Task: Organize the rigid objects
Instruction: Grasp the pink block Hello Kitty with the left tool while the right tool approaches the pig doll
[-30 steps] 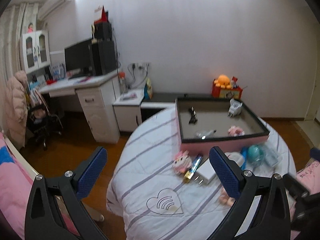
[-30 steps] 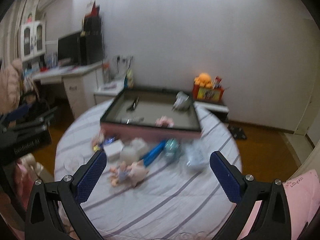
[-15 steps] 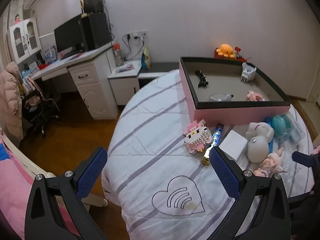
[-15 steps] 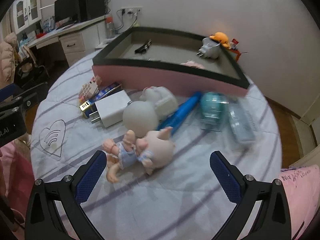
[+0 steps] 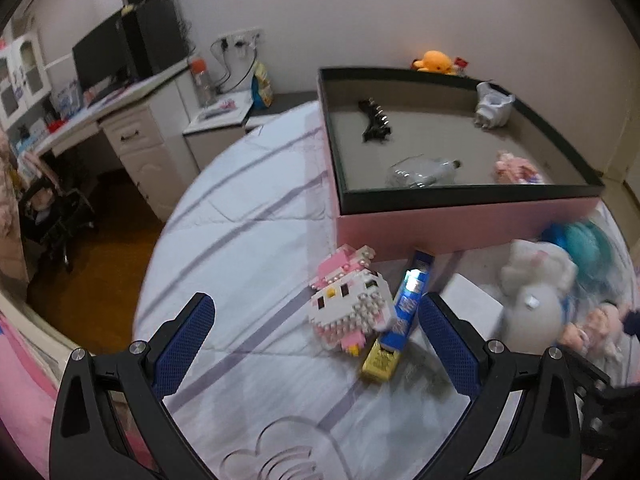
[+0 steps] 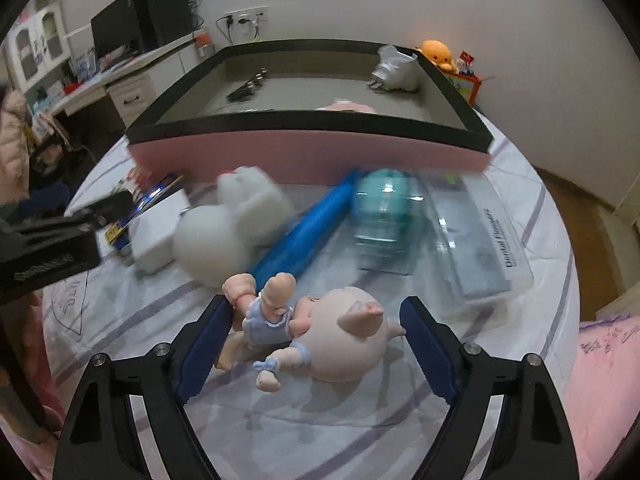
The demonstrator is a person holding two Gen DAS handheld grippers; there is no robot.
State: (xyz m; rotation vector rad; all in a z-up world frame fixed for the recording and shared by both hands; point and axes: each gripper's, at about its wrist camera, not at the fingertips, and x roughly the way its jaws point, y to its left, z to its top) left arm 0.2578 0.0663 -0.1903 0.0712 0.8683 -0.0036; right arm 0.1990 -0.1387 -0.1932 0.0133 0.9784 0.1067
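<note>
1. Right gripper was closing around the pink pig figurine in a blue outfit, which lay on its side on the round table with the striped white cloth. Pig sat between the blue pads; left pad looked at or near a leg, right pad just beside the head. No firm pinch visible yet.
2. Key relation: pig lay right between the right jaws, long axis running across the gap from pad to pad, head toward the right pad, legs toward the left. Judged awkward, since the grip lands on the ends rather than the waist.
3. Right hand was clearly the nearer one for the pig; in the left wrist view it showed only at the far right edge.
4. Left gripper was released, jaws wide, nothing held. The pink and white block-built cat head lay between the pads, slightly ahead, untouched. A blue and gold foil-wrapped bar lay touching the cat's right side, long axis pointing toward the box.
5. Goal was likely the pink-sided shallow box with a black rim at the table's far edge, already holding 4 small items.
6. Judged step: grasp starting, lift not yet done.
</note>
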